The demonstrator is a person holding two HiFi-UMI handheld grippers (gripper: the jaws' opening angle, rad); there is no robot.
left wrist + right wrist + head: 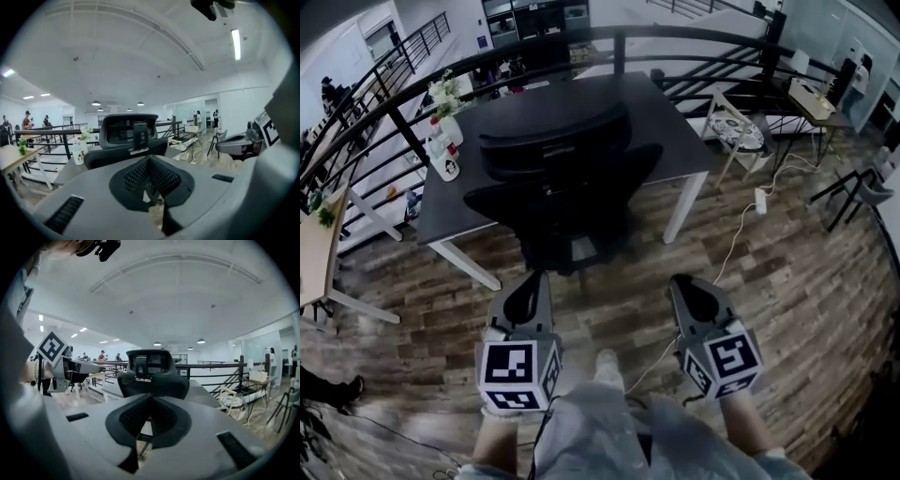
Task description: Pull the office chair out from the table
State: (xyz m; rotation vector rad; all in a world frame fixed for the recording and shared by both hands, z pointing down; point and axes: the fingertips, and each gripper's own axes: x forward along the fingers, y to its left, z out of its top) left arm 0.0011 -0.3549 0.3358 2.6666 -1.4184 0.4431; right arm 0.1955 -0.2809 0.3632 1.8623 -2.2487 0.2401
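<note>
Ahead at twelve o'clock, the office chair [567, 183] sits at the table [675, 131]; left tongs [532, 281] and right tongs [682, 283] are closed, empty, touching nothing.

Right gripper [150, 397] up close, jaws pressed together with nothing between them. Straight ahead stands the black office chair [153, 380], headrest on top, its back toward us, tucked against the dark desk [208, 397]. At left, the left gripper [95, 366] pokes in, marker cube [51, 347] showing. A black railing [211, 365] runs beyond the desk, and far left people stand in the distance.
</note>
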